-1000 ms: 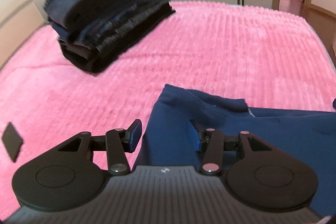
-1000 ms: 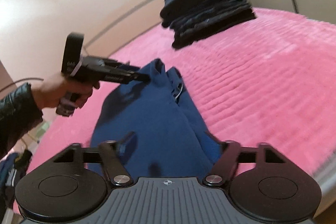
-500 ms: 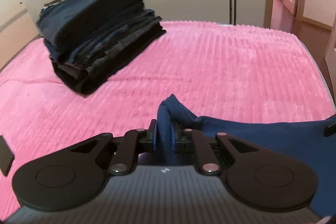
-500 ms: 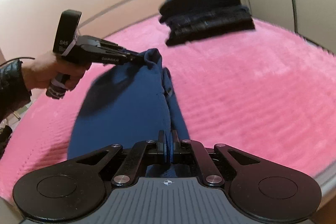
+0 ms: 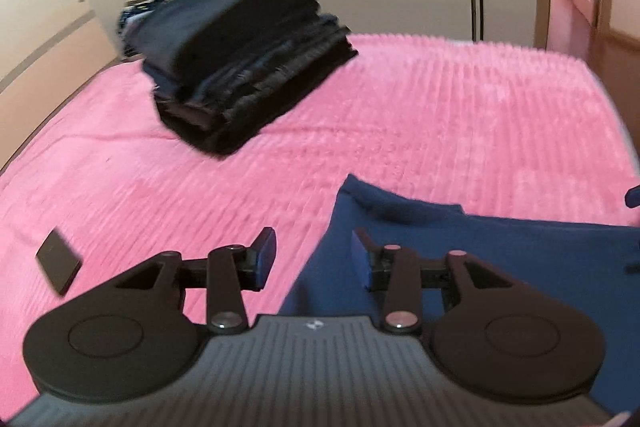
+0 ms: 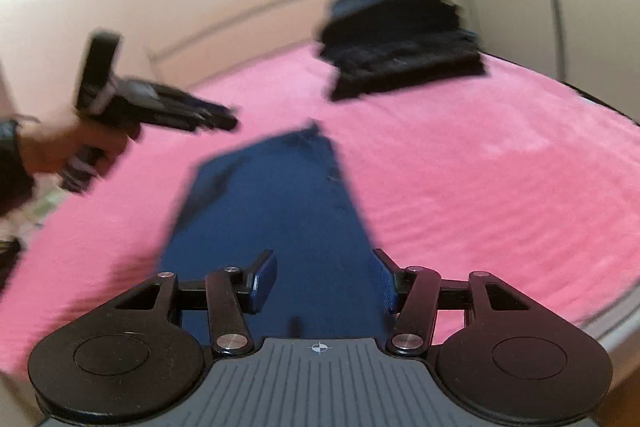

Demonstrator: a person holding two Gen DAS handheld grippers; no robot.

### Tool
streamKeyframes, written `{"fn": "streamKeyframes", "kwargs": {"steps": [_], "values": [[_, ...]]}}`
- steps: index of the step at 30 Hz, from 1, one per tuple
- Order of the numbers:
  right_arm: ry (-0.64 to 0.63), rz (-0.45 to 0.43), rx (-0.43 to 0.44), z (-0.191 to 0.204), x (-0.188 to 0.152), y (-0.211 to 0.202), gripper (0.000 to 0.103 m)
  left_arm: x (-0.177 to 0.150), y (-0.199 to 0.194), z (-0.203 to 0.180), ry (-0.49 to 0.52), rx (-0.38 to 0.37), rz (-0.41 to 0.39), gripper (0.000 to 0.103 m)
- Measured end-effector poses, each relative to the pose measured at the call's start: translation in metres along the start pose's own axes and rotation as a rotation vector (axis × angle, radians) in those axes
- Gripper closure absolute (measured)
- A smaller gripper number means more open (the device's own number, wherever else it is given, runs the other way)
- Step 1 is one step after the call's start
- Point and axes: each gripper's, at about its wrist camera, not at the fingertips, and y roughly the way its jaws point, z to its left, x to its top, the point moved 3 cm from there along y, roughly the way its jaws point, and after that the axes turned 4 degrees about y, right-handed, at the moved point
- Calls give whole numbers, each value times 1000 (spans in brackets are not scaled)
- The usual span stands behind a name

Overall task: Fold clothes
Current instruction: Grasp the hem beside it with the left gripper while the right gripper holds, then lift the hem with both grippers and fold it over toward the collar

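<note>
Blue garment lies flat on the pink bedspread, and both your tools stand just above it with nothing between their jaws. In the left wrist view your left gripper has its jaws spread wide: the left blue pad hangs over pink cloth, the right pad over the garment's edge, which runs up between them to a corner at center frame. The garment fills the lower right of that view and runs off the right edge.

In the right wrist view your right gripper is likewise released, jaws apart, with the blue garment stretching away from between them toward the middle of the frame as a long narrow shape. Its far end looks slightly rumpled, though blur hides the detail. At the left of that frame your left hand grips the left tool's handle, and the tool's nose points right, near the garment's far corner but raised off it.

Farther out, a stack of folded dark clothes sits on the bed in the upper left of the left view, well apart from the garment; the same stack shows blurred at upper right of the right view. A small dark flat rectangle lies on the bedspread at the lower left.
</note>
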Motion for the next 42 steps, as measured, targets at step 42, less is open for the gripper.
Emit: {"fn": "streamKeyframes", "kwargs": {"steps": [42], "values": [[-879,99,-226,173,-79,70,19,-147,19,-82,1345,181,-116,69]]}}
